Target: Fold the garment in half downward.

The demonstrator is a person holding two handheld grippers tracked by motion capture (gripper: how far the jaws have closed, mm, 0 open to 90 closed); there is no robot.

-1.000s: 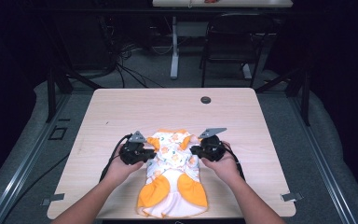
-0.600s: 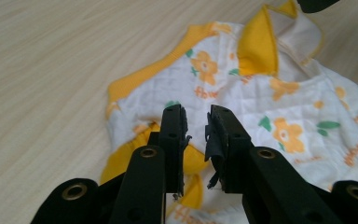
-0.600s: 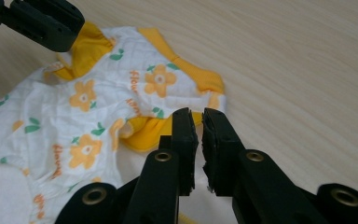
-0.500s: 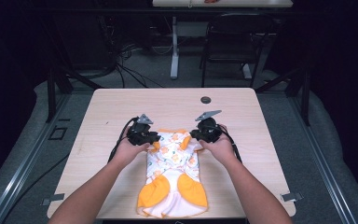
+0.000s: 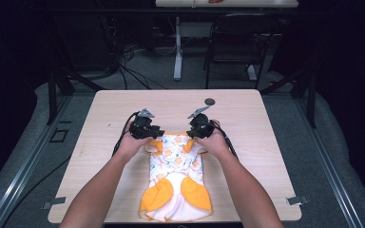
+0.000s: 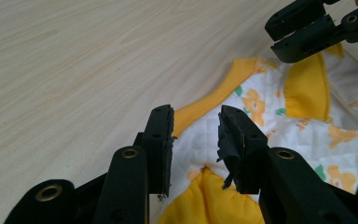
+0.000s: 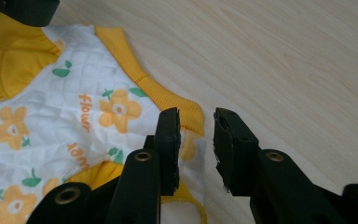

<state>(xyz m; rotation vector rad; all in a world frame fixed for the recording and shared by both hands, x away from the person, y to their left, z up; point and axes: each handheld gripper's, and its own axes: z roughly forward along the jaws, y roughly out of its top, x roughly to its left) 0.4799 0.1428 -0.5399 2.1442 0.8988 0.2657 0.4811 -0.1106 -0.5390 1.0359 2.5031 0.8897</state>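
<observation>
The counter (image 5: 123, 156) was pale wood with a fine straight grain, a rounded rectangle on a dark frame. Near its far edge sat a small dark round disc (image 5: 210, 100).

On the near half of the counter lay a baby garment (image 5: 175, 176), stretched lengthwise from the middle toward the near edge. It was soft white cloth, quilted in a small diamond stitch, printed with orange flowers, little green leaves and the word "flower" in orange. Its edges were trimmed in ribbed yellow-orange band, and two rounded orange panels sat side by side at the near end. At the far end, yellow flaps were folded inward at each corner.

The left gripper (image 5: 156, 131) hovered at the far left corner of the garment, held in the person's left hand (image 5: 132, 144). Its black fingers (image 6: 161, 135) had just been opening; they stood apart above the ribbed trim, with cloth below the gap but nothing pinched. The finger pads looked worn and ragged at the edges.

The right gripper (image 5: 193, 133), in the right hand (image 5: 215, 142), was at the far right corner. Its fingers (image 7: 168, 140) had likewise been opening and stood apart over the yellow trim and bare wood, gripping nothing.
</observation>
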